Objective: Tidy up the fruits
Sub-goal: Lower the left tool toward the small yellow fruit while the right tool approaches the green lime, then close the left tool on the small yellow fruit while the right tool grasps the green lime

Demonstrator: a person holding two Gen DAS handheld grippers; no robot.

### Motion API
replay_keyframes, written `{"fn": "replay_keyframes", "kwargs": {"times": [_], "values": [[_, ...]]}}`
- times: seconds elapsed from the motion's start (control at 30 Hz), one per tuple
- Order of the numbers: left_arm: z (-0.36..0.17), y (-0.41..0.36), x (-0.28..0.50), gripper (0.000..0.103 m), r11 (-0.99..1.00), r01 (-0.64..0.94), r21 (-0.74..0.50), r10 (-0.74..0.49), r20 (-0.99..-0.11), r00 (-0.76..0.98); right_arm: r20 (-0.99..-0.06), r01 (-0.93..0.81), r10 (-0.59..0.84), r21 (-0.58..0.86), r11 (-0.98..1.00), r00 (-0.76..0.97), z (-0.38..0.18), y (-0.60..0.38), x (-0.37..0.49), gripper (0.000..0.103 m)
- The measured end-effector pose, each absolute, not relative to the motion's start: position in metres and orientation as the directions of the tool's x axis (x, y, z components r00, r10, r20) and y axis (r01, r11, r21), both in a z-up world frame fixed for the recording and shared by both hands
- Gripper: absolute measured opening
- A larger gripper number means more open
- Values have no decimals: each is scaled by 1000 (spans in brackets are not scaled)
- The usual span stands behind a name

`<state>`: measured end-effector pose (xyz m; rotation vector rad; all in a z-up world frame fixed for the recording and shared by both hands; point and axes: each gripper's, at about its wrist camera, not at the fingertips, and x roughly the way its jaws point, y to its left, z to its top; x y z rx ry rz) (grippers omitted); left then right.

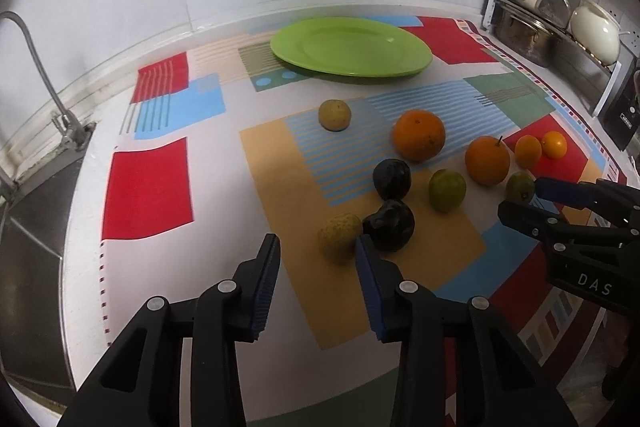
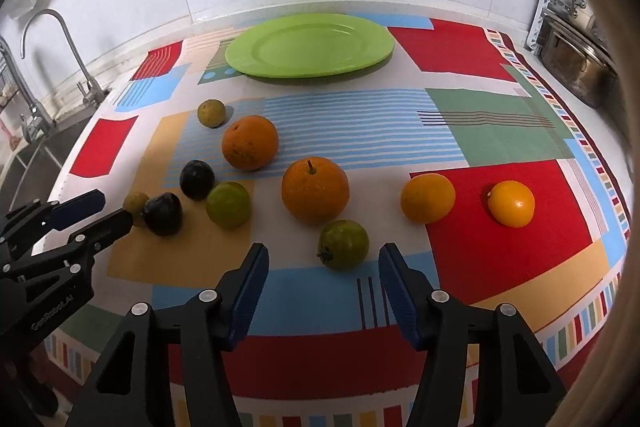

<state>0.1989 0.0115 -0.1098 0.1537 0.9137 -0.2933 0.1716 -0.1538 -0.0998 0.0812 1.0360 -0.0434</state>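
Both grippers are unloaded with jaws spread wide: the left gripper [image 1: 317, 267] is low over the near-left part of the patterned cloth [image 1: 148, 187], and the right gripper [image 2: 323, 279] is low over the cloth's near edge. The green plate [image 2: 360, 47], the likely destination, sits bare at the far edge of the cloth, well apart from all fruit. The fruit lies loose across the middle and right of the cloth. The step in hand appears to be the first pick. For the right gripper, the nearest candidate is the green fruit [image 2: 343, 244], which lies just ahead of the open jaws and slightly off their centre line; align the gap on the fruit's widest section before closing, so that the rounded body does not squirt forward toward the stemmed orange [image 2: 315, 189] just behind it. For the left gripper, the yellowish fruit [image 1: 338, 237] lies just ahead, touching or nearly touching a dark plum [image 1: 390, 227]; enter from the free left side and keep the right finger [image 1: 370, 291] from pushing the plum into the second dark plum [image 1: 392, 179]. Close gently; ripe fruit probably bruises. Lift clear before travelling over the large orange [image 1: 418, 135] toward the plate.
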Motion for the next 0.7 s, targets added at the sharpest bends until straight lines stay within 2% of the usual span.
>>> {"fn": "replay_keyframes", "kwargs": {"times": [0.17, 0.37, 0.53, 0.63, 0.7], "values": [[-112, 7, 205, 36, 944, 331, -1, -201, -797, 570, -866, 79, -1, 45, 996, 501, -101, -157, 175, 55], [-116, 3, 211, 33, 937, 349, -19, -221, -805, 550, -877, 83, 9, 56, 995, 481, -105, -162, 179, 47], [-120, 2, 213, 25, 935, 353, -42, -237, -812, 532, -879, 77, 10, 53, 996, 477, -106, -160, 179, 40], [-119, 3, 211, 25, 935, 353, -39, -235, -812, 534, -878, 72, 4, 44, 996, 479, -106, -159, 179, 31], [-118, 4, 209, 25, 935, 353, -34, -233, -808, 541, -877, 72, 4, 43, 996, 481, -106, -159, 179, 30]]}}
